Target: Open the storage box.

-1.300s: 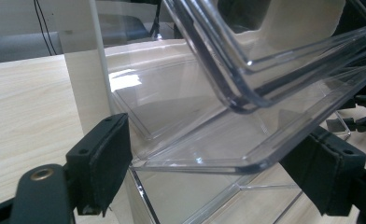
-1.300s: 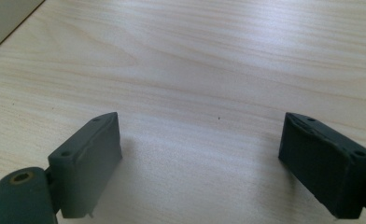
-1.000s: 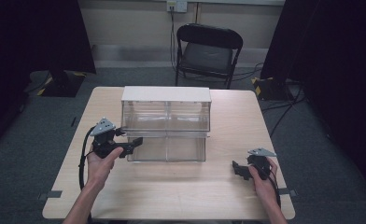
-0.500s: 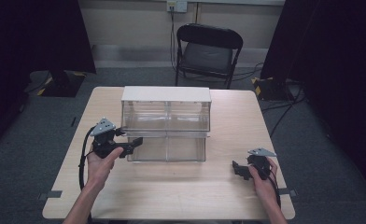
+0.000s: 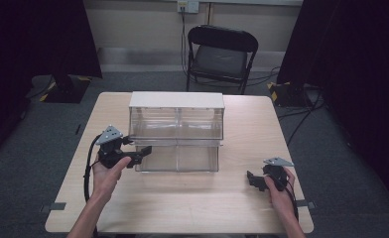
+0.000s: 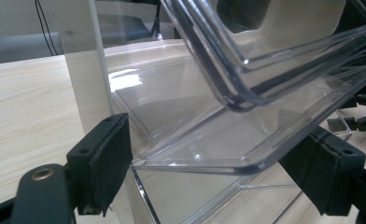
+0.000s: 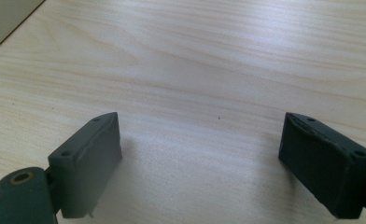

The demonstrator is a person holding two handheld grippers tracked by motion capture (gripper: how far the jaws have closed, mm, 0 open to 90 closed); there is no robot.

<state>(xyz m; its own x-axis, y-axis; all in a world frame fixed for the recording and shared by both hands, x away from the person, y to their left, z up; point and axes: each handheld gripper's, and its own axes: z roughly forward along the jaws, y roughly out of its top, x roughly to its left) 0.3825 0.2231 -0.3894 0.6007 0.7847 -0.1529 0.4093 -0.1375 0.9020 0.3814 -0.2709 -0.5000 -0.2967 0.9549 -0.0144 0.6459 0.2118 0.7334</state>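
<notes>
Pale wood-grain laminate, matte with fine streaks, makes up the top of the rectangular table (image 5: 182,208).

Near edge: two forearms enter from below, each hand gripping a black two-jaw tool.

Right tool (image 5: 252,180): held low over bare table (image 7: 209,60) at the near right, well apart from the cabinet. Jaws spread wide, rubbery rectangular pads (image 7: 90,161) facing each other, nothing between them. Grey three-cornered plate on top.

Left tool (image 5: 144,152): at the lower left corner of the cabinet front, pointing right. In the left gripper view its jaws stand wide apart, and the rounded front lip of a clear plastic drawer (image 6: 246,116) lies between the pads (image 6: 104,163). Whether either pad actually touches the lip, I cannot tell; no clamping is evident. Black cable loops down from the tool past the wrist.

Mid-table: clear plastic drawer cabinet with a white flat top (image 5: 176,126), boxy, two rows of glossy transparent drawers, reflections on the walls. The lower row juts out past the upper row toward the person. Drawers look empty.

Beyond the table: black folding metal chair with padded seat (image 5: 221,57) on grey carpet, cables trailing on the floor, dark curtains on both sides, a beige wall behind.
</notes>
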